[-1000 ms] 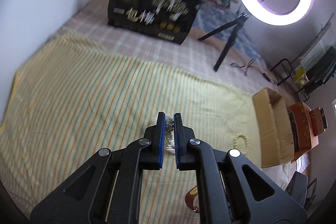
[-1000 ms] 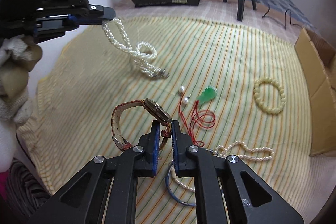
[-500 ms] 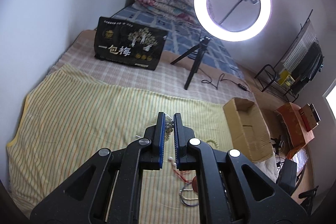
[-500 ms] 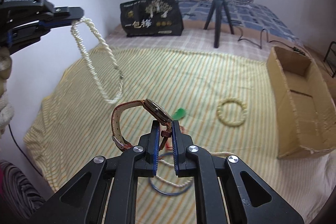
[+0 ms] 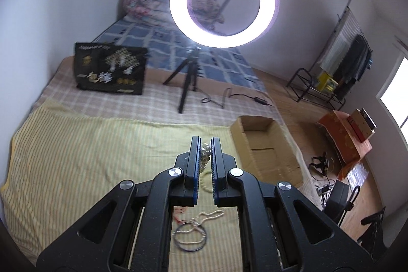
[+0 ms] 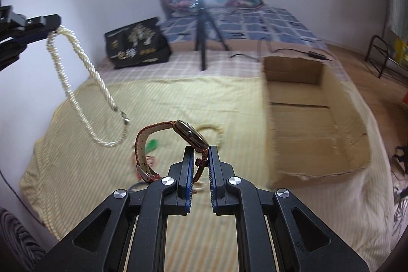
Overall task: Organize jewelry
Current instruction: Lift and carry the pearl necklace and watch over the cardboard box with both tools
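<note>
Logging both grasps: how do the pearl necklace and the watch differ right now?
The pearl necklace is white and long, dangling in a loop from the left gripper; the watch is brown-strapped and short, arching stiffly from the right gripper. Both are pinched, lifted off the bedspread.

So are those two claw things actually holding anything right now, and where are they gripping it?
Yes. The left gripper pinches a twisted pearl necklace at the top of its hanging loop. The right gripper clamps a brown-strapped watch by its strap, just below the dial.

Bed [image 5: 158, 103] with yellow striped cloth [image 5: 76, 157] carries cardboard box [image 5: 265, 149], black printed bag [image 5: 109, 68], tripod [image 5: 187, 78], blue bangle [image 5: 188, 237], pearl strand [image 5: 209, 217].
</note>
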